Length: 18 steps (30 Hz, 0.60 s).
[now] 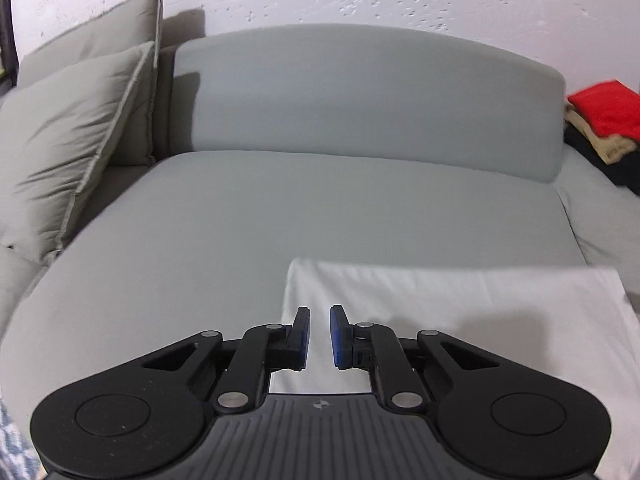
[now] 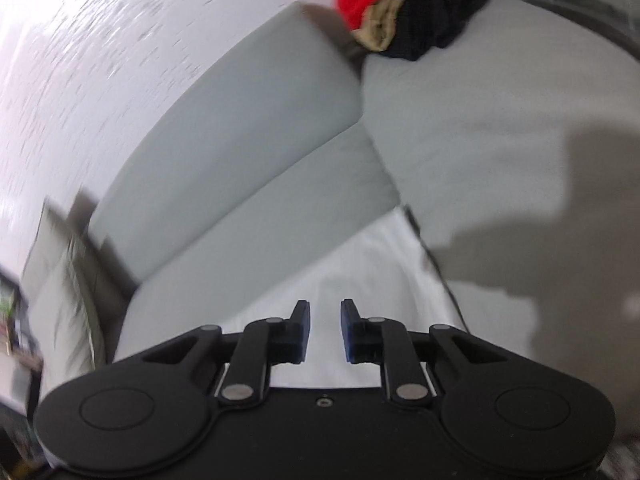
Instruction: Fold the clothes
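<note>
left hand-held gripper (image 1: 319, 336) narrowly open, empty | right hand-held gripper (image 2: 325, 330) same | white cloth (image 1: 460, 320) on sofa (image 1: 240, 220)

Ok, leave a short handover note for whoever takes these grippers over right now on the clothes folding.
Left gripper: jaws narrowly apart, nothing between them, over the white garment.
Right gripper: the same, empty, over that garment.
White garment lies flat on the grey sofa seat, apparently folded.
Pile of red, tan and black clothes sits at the sofa's far right.
Left to do: judge whether the white piece needs another fold, then move on to the rest.
</note>
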Tool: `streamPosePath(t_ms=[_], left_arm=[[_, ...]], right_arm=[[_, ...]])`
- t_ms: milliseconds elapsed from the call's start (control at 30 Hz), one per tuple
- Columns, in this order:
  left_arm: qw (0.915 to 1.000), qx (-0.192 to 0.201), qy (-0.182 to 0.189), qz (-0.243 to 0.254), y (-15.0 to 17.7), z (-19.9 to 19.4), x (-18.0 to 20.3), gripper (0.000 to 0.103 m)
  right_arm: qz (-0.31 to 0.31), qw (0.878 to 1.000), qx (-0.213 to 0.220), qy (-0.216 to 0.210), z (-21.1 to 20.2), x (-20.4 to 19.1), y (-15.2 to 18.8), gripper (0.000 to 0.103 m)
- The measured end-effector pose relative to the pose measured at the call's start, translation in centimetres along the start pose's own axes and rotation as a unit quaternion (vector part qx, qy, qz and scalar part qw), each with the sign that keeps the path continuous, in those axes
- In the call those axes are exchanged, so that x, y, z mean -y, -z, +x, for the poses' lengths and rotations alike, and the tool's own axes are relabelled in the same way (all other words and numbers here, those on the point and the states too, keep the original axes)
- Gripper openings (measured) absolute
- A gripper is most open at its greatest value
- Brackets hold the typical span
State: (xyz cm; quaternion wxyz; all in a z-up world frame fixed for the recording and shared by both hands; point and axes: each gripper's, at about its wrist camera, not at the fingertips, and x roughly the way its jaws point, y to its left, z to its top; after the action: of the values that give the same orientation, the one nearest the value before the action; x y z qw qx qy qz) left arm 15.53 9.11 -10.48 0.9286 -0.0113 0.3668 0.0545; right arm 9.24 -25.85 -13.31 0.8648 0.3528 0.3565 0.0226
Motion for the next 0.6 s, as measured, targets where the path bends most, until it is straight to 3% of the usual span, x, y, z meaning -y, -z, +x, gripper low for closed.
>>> streamPosePath(t_ms=[100, 200, 233, 300, 333, 367, 467, 500, 567, 600], left_arm=[[0.999, -0.015, 0.035, 0.023, -1.2, 3.3, 2.2, 0.011], [0.9951, -0.025, 0.072, 0.062, -1.2, 6.3, 5.1, 0.018], [0.9946, -0.025, 0.071, 0.071, -1.0, 7.4, 5.6, 0.023], [0.9949, -0.023, 0.053, 0.082, -0.6, 9.5, 5.9, 0.024], [0.9964, -0.024, 0.032, 0.075, -0.4, 10.5, 5.3, 0.024], [0.998, -0.025, 0.001, 0.058, -0.2, 11.3, 4.2, 0.024], [0.996, -0.027, -0.085, 0.0, 0.1, 13.3, 0.8, 0.022], [0.993, -0.025, -0.114, -0.018, -0.1, 13.3, -0.2, 0.013], [0.9796, -0.028, -0.197, -0.031, -0.4, 13.4, -1.7, 0.016], [0.9684, -0.038, -0.244, -0.031, -0.4, 13.7, -2.4, 0.015]], right_arm=[[0.036, 0.999, 0.004, -0.022, 3.7, 0.6, -1.0, 0.019], [0.026, 0.997, -0.051, -0.046, 8.6, -0.2, -0.6, 0.019], [0.018, 0.996, -0.067, -0.055, 10.1, -0.5, -0.2, 0.019], [0.012, 0.995, -0.078, -0.053, 12.3, -0.2, 0.0, 0.019], [0.013, 0.997, -0.07, -0.043, 12.8, 0.3, -0.2, 0.018], [0.015, 0.997, -0.063, -0.033, 13.4, 0.9, -0.3, 0.004], [0.036, 0.999, 0.011, 0.03, 12.3, 3.9, -1.7, 0.0], [0.032, 0.998, 0.025, 0.052, 11.8, 4.6, -2.1, 0.0], [0.014, 0.996, 0.033, 0.076, 11.4, 5.4, -2.7, 0.0], [-0.011, 0.995, 0.032, 0.089, 11.3, 4.7, -2.6, 0.0]])
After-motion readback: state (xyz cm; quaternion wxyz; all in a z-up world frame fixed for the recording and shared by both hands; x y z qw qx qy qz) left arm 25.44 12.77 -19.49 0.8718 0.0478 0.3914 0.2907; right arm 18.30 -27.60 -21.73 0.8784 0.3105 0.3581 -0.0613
